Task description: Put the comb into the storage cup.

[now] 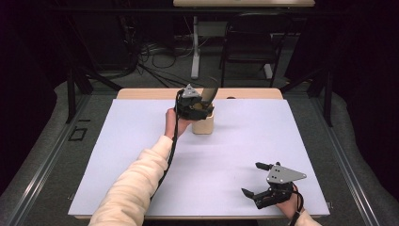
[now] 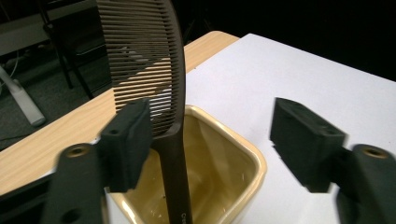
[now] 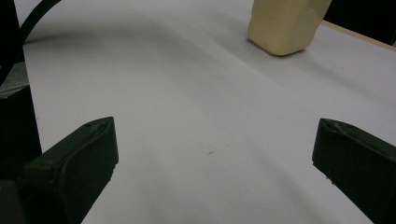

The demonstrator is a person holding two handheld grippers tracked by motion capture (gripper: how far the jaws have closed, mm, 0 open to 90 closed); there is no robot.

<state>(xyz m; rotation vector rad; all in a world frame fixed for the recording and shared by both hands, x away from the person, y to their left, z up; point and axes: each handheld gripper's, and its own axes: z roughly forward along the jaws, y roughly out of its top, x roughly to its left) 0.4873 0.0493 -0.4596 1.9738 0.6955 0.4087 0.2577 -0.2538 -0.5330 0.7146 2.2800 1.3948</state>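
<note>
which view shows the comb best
The left gripper view: the comb stands close up, teeth clear, handle down in the cream cup. The high view shows it small and dark above the cup. The right gripper view catches the cup's base.

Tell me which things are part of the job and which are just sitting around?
Part of the job:
comb, standing in the cup
cream cup
left claw, open around the comb

Just around:
right claw, open over the white sheet
chair behind the table
</note>
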